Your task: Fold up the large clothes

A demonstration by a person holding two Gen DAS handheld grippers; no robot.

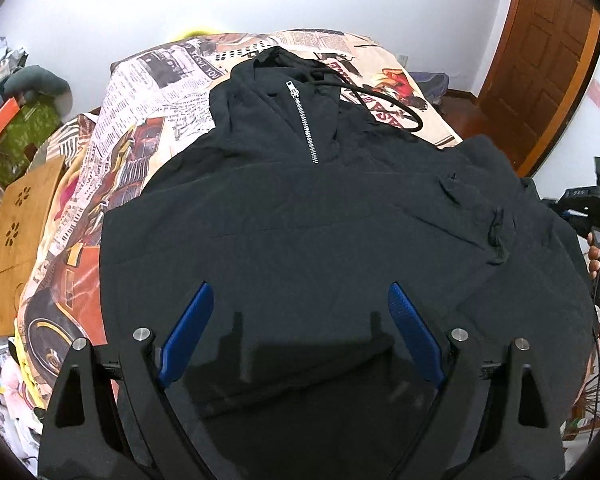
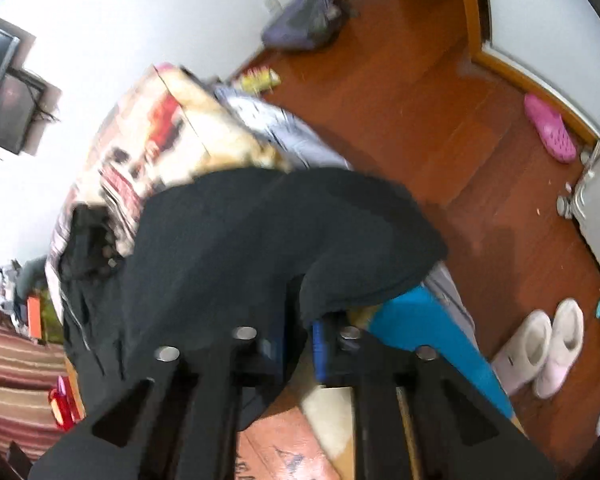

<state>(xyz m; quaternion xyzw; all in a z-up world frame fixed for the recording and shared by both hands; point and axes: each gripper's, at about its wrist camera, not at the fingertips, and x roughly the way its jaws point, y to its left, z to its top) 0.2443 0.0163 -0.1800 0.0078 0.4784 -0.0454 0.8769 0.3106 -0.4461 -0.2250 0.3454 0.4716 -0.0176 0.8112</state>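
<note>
Black hoodie (image 1: 300, 216) lies flat on the newspaper-print bed cover (image 1: 140, 112), zipper (image 1: 303, 120) toward 12 o'clock. Left gripper (image 1: 300, 332) hangs over it, blue fingers wide apart. Only the right view shows the right gripper (image 2: 300, 344) pinching the hoodie's edge, with white slippers (image 2: 540, 348) at 3 o'clock.

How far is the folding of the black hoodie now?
Early stage. Done: the black hoodie lies spread on the printed bedcover, zipper up. In hand: the right tongs are shut on a hoodie edge hanging over the bed side; the left tongs stand open above the hem. Left: no finished fold is visible yet.
</note>
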